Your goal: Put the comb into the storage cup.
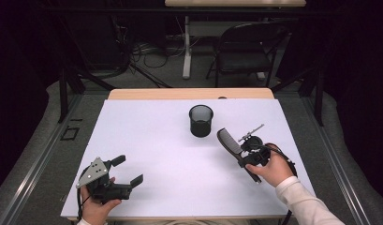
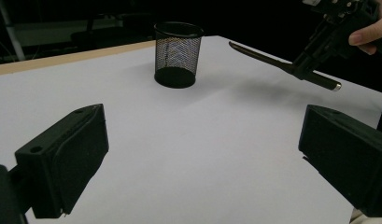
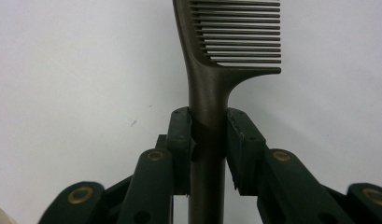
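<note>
White board [image 1: 147, 140] on wooden table, dark room. One black mesh cup [image 1: 201, 120] mid-far edge. Right gripper [image 1: 247, 157] pinched one dark comb [image 1: 229, 142]; left gripper [image 1: 128, 171] spread, near-left corner.

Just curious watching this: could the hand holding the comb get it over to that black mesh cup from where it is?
Probably yes. The right gripper clamps the comb by its handle, and bare white table lies between it and the mesh cup, whose open top faces up.
</note>
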`<state>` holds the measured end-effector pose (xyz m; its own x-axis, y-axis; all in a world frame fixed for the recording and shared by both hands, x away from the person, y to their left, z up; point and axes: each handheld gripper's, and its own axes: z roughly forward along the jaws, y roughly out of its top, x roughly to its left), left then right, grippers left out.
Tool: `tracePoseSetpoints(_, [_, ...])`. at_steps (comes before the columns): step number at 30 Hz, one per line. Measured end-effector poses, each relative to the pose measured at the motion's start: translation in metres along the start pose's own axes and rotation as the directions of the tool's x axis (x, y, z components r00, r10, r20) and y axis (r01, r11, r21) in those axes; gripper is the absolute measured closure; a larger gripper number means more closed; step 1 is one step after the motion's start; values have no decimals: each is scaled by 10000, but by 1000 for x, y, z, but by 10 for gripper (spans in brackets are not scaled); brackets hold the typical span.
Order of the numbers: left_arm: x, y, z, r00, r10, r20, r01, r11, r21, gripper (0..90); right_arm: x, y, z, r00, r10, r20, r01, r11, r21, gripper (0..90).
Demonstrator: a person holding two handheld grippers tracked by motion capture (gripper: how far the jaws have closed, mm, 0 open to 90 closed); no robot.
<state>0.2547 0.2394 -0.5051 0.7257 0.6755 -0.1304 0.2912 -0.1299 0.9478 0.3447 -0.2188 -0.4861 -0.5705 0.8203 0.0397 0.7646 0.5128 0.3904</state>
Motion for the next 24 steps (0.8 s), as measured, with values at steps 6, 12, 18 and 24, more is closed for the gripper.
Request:
tracePoseSetpoints(6, [0,0,1,10000,49,-21,-49,10000,64,36,3,1,-3,9998,-183,67,184,9996,-210,727])
tracePoseSetpoints(12, [0,0,1,10000,35,0,-35,9999,103,37,5,1,-7,9997,-252,77,255,9988,-419,727])
tracePoseSetpoints(18, [1,0,1,10000,-59,-42,60,9998,178,50,8,1,-9,9979,-633,169,644,9947,-803,727])
tracePoseSetpoints(24, [2,-1,1,9999,-158,-61,159,9997,177,53,12,1,-12,9955,-927,212,946,9886,-1172,727])
